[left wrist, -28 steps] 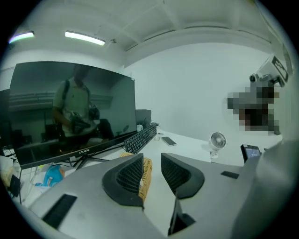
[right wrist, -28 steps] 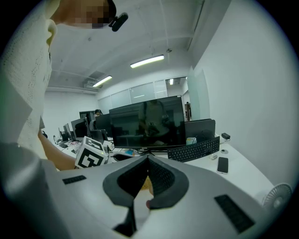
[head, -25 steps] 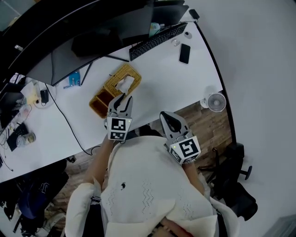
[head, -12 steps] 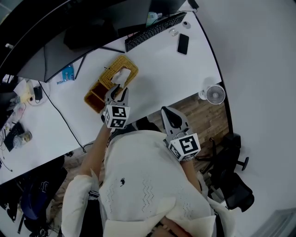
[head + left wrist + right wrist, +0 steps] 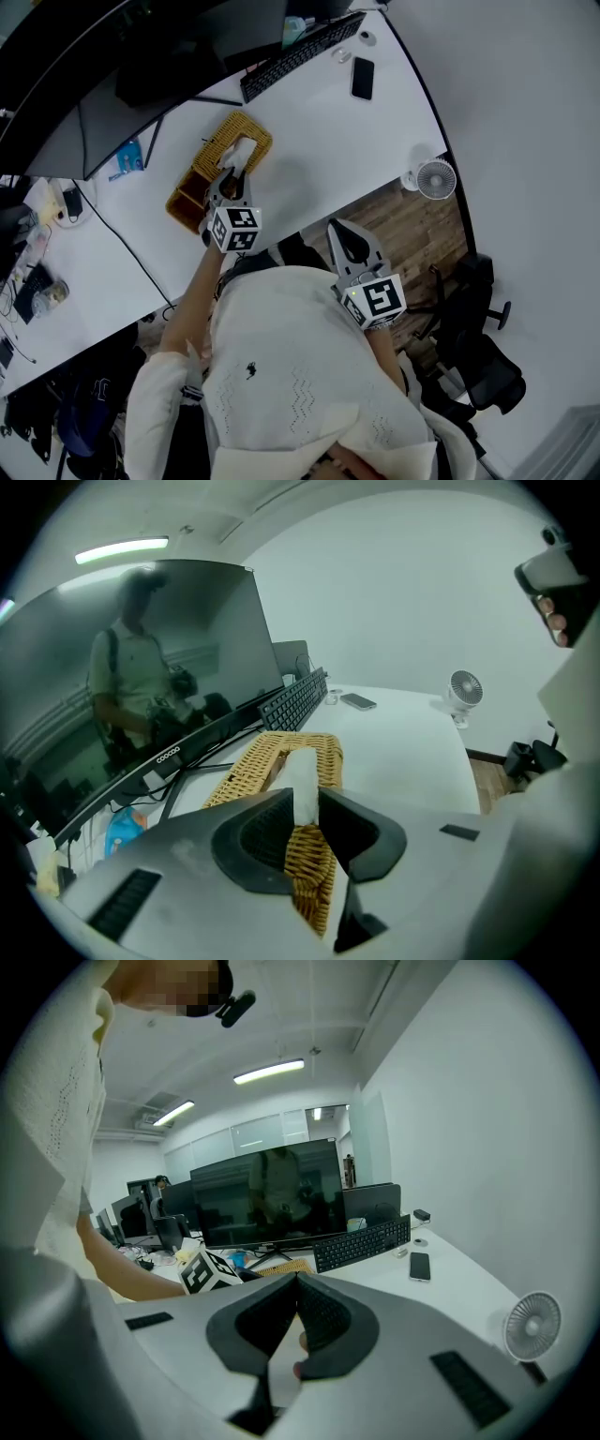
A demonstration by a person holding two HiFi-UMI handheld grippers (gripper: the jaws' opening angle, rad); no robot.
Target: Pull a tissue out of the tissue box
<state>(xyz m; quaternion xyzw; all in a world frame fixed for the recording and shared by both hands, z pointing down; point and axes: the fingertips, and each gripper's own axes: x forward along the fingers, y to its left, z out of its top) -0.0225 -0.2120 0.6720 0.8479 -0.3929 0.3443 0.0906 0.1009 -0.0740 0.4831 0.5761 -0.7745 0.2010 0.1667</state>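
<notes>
Two grippers are in play, and only the left gripper is working: its dark jaws are pressed in from both sides on a white paper tissue, which stands upright between the tips and rises just above them. Straight ahead of and below those jaws sits the oblong woven wicker tissue box, tan in colour, with the tissue coming up out of its top opening. The box rests on the white curved desk, and in the head view the left gripper's tips are right over the box's near end.

Farther out past the left jaws lies a black computer keyboard, and just to the right of it a dark flat smartphone. A small white round desk fan stands well off to the right, at the desk's edge. A wide black monitor spans the area to the left of the jaws.

The right gripper hangs back near the person's body, well apart from the box, its jaws brought together at the tips with nothing between them.
</notes>
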